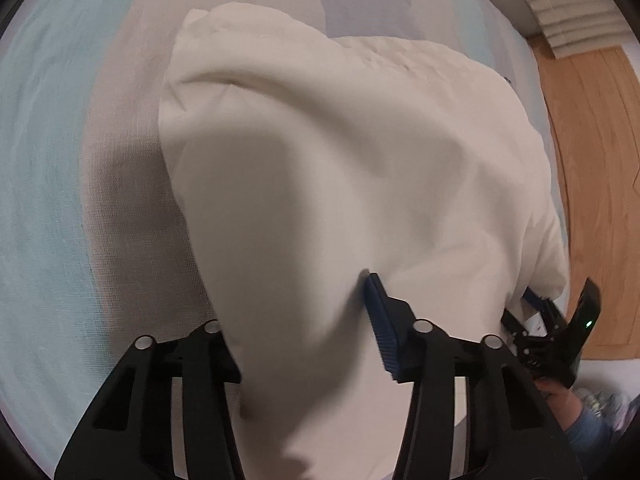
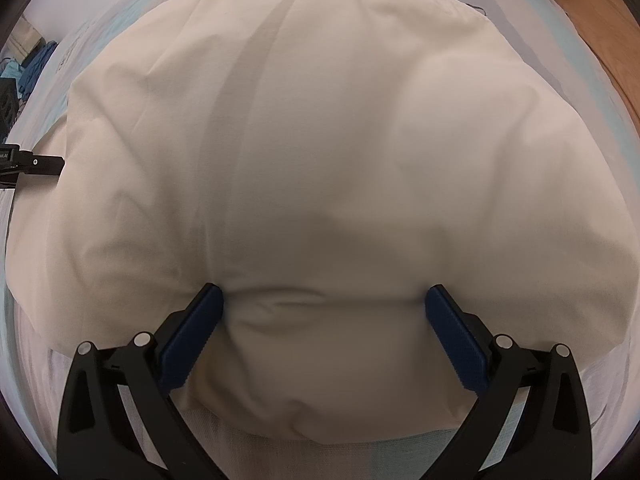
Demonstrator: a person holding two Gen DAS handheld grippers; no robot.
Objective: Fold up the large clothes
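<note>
A large cream-white garment (image 2: 340,140) lies in a folded, puffy heap on the striped bed; it also fills the left wrist view (image 1: 340,160). My right gripper (image 2: 324,300) is open, with its blue pads on either side of the cloth's near edge. My left gripper (image 1: 296,300) is open wide, and a lifted fold of cloth drapes between its fingers and hides the left pad. The right blue pad (image 1: 382,320) shows. The right gripper (image 1: 548,320) appears at the cloth's far right edge in the left wrist view. The left gripper's tip (image 2: 36,164) shows at the left.
The bed sheet (image 1: 48,160) has pale blue and beige stripes. A wooden floor (image 1: 592,200) lies to the right of the bed. A folded grey blanket (image 1: 568,12) sits at the top right. Dark boxes and blue cloth (image 2: 24,76) are at the far left.
</note>
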